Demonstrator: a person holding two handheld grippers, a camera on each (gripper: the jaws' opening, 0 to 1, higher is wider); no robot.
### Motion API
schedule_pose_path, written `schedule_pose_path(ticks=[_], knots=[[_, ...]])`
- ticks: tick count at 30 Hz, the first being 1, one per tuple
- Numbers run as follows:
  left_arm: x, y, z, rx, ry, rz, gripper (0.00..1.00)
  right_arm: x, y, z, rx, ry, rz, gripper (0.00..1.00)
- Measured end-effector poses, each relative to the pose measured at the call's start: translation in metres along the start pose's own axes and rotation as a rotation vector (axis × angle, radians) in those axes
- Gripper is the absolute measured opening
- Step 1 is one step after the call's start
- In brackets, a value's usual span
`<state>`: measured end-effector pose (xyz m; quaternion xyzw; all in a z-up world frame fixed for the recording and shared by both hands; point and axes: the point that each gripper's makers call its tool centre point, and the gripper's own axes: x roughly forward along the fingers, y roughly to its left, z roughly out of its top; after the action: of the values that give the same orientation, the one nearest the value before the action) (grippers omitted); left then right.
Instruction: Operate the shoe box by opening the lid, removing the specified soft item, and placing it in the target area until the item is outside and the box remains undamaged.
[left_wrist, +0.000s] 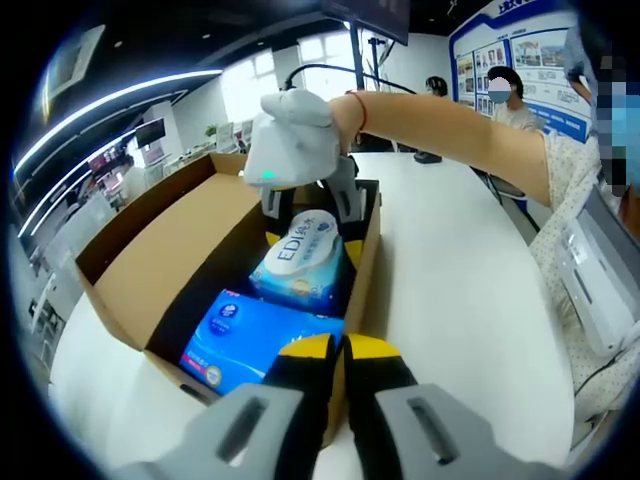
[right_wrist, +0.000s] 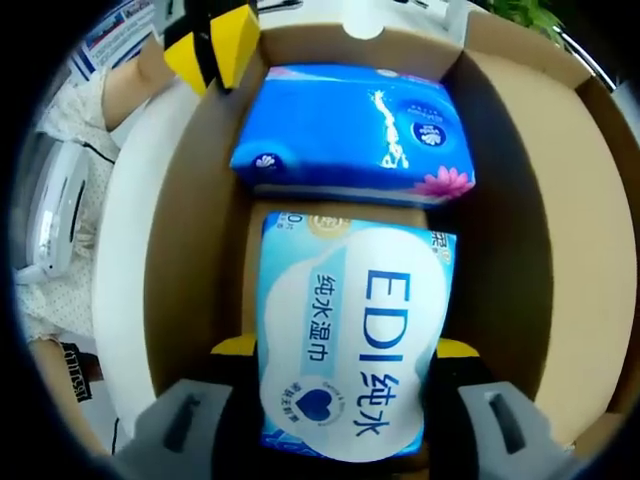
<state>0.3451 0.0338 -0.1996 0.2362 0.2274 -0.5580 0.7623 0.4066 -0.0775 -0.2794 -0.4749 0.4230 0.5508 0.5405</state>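
White tabletop is stretching across a bright office hall, and I am looking at an open cardboard box sitting on it. Behind the table, posters are hanging on a far wall and a seated person is facing this way.

Through the left gripper view, I am seeing the box with its lid folded back and lying open to one side. Two soft packs are lying inside the box, end to end. Nearer my left gripper is a bright blue tissue pack. Beyond it is a pale blue and white wipes pack printed with the letters EDI. My left gripper's yellow-tipped jaws are pressed together, holding nothing, and they are hovering at the box's near edge, just beside the tissue pack.

My right gripper is reaching down into the far end of the box, with a white-gloved hand holding it from above. Its jaws are sitting on either side of the wipes pack's far end.

Through the right gripper view, I am seeing the wipes pack filling the space between my right gripper jaws, which are clasping it on both sides. The tissue pack is lying just beyond it, touching its far end. Both packs are inside the box, whose brown walls are rising on each side. The left gripper's yellow tip is showing at the far rim.
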Motion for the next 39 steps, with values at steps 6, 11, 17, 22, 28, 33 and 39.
schedule_pose_path(ticks=[6, 11, 17, 22, 28, 33, 39], knots=[[-0.001, 0.001, 0.000, -0.002, -0.003, -0.002, 0.03, -0.003, -0.007, 0.001, 0.003, -0.002, -0.003, 0.64], [-0.001, 0.001, 0.000, -0.006, -0.006, -0.004, 0.03, -0.007, -0.011, 0.001, 0.005, 0.001, -0.006, 0.64], [-0.001, 0.000, 0.000, -0.003, -0.004, -0.002, 0.03, -0.013, -0.011, 0.002, 0.011, -0.006, -0.021, 0.63], [-0.001, 0.000, -0.001, -0.007, -0.005, -0.003, 0.03, -0.020, -0.011, 0.005, 0.009, -0.011, -0.024, 0.63], [-0.001, -0.001, -0.001, -0.009, -0.006, -0.003, 0.03, -0.026, -0.011, 0.006, 0.013, -0.012, -0.033, 0.63], [-0.001, -0.001, -0.001, -0.012, -0.008, -0.004, 0.03, -0.029, -0.010, 0.007, 0.005, -0.007, -0.039, 0.63], [-0.003, 0.000, 0.001, -0.041, -0.029, -0.021, 0.03, -0.030, -0.007, 0.007, 0.002, -0.007, -0.034, 0.62]])
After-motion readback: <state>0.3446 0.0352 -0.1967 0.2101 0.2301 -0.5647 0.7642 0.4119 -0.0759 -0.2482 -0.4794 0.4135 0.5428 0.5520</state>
